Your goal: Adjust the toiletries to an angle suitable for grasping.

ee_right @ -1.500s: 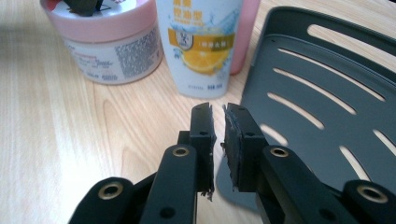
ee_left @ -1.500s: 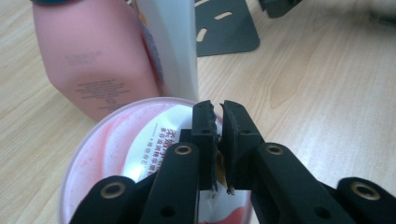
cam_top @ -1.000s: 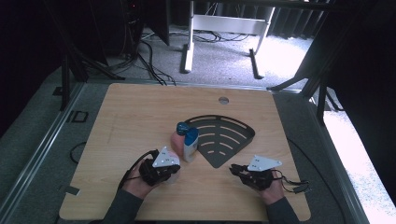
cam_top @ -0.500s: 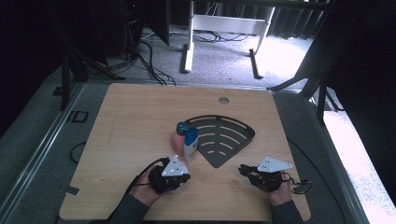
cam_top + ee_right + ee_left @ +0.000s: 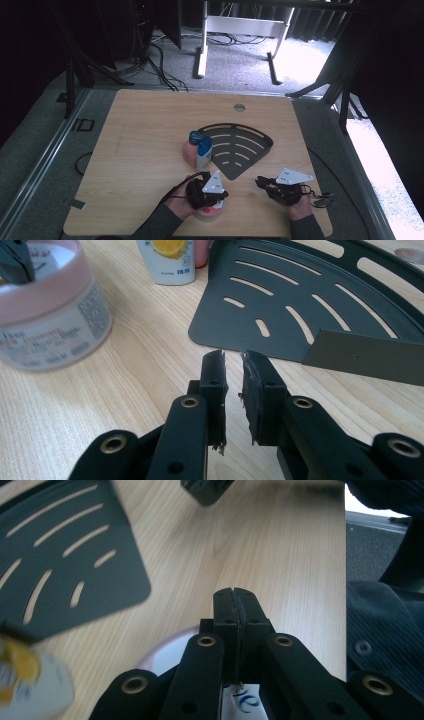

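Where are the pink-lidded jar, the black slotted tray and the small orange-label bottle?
pink-lidded jar [image 5: 47, 300]: right gripper view, its side wall.
black slotted tray [image 5: 240, 150]: high view, its slotted floor.
orange-label bottle [image 5: 170, 257]: right gripper view, its label.

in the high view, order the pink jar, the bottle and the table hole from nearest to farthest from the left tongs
1. Pink jar: right under the left tongs, by the near edge.
2. Bottle: mid-table, standing at the black tray's left edge.
3. Table hole: near the far edge, beyond the tray.
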`<state>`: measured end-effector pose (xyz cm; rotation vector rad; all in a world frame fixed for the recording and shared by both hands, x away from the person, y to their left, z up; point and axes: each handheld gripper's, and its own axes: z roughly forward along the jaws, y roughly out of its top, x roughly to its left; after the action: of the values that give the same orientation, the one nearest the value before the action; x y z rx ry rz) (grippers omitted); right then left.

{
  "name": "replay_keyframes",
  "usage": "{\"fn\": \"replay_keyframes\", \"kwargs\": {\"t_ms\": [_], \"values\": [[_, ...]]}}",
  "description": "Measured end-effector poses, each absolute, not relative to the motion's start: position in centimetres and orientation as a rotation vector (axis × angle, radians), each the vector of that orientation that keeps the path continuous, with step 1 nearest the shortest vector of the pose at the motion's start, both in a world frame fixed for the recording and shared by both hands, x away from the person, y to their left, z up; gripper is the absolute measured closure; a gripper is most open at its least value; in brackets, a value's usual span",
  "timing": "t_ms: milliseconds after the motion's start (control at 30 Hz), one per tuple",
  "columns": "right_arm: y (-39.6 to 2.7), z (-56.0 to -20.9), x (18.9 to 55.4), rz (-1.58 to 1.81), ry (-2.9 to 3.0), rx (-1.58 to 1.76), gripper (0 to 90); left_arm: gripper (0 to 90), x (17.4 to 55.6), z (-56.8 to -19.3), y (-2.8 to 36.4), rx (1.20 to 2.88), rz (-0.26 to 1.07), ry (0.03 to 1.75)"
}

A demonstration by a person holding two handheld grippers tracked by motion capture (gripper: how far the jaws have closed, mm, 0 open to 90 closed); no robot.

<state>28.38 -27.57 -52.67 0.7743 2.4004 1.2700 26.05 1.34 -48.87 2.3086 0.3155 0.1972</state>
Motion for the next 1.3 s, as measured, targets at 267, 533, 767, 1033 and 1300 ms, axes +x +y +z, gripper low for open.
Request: {"fn": "replay_keyframes", "kwargs": {"t_ms": [267, 533, 767, 1033, 1300], "values": [[-27.6, -52.7, 28.4, 1.269, 2.404, 0.774, 79.1, 89.3, 27.4, -48.8, -0.8, 2.313, 0.198, 0.29], [-27.8, -52.7, 28.4, 1.276, 2.392, 0.785, 79.1, 89.3, 29.6, -48.9, -3.5, 2.292, 0.202, 0.321], [-28.1, -52.7, 28.4, 1.277, 2.385, 0.798, 79.1, 89.3, 30.9, -49.1, -4.6, 2.273, 0.202, 0.352], [-28.3, -52.8, 28.5, 1.276, 2.384, 0.807, 79.1, 89.3, 32.0, -49.3, -4.9, 2.243, 0.215, 0.407], [-28.4, -52.8, 28.5, 1.272, 2.38, 0.814, 79.1, 89.2, 32.5, -49.3, -4.5, 2.233, 0.217, 0.433]]}}
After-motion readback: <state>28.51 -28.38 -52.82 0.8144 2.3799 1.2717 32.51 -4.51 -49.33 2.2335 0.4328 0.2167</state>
